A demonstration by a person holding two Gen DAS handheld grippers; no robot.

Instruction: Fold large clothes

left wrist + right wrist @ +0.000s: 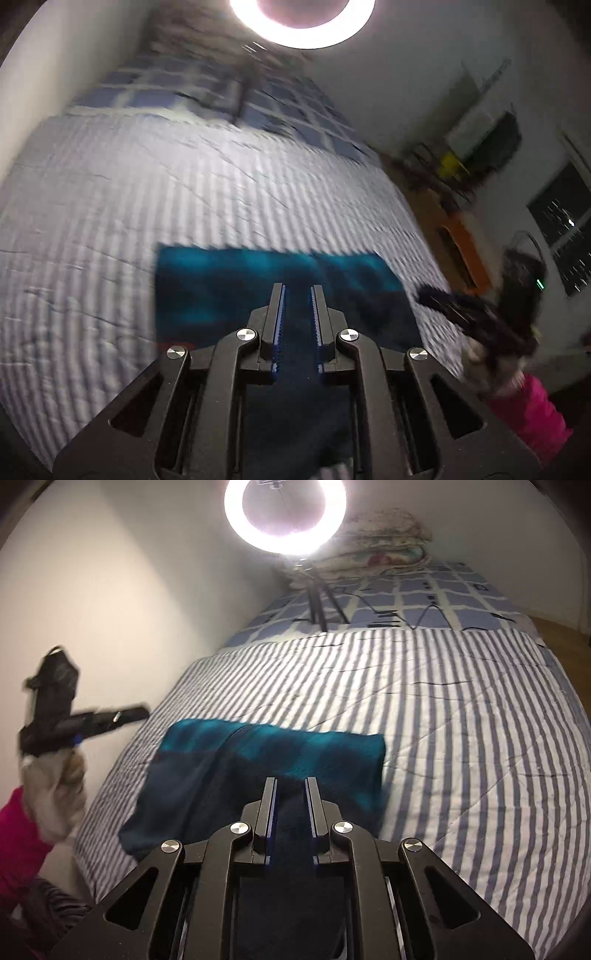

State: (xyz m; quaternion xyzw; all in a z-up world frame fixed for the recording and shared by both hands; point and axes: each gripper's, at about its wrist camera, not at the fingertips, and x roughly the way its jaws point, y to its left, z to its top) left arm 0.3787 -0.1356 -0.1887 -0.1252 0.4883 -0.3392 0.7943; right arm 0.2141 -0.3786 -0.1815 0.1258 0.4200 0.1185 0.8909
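A dark teal garment (236,291) lies folded into a rectangle on the striped bedspread (147,192), near the bed's front edge. It also shows in the right wrist view (258,760). My left gripper (297,290) hovers above the garment with its jaws apart and nothing between them. My right gripper (291,781) also hovers over the garment, jaws apart and empty. The left gripper appears in the right wrist view (122,716) raised off the bed's left side. The right gripper appears blurred in the left wrist view (443,301) at the bed's right edge.
A bright ring light (286,515) on a tripod stands on the bed's far part. A blue checked sheet (424,598) and piled bedding (384,539) lie beyond it. A white wall (110,590) runs along the left. Furniture (480,144) and a window (565,221) are at the right.
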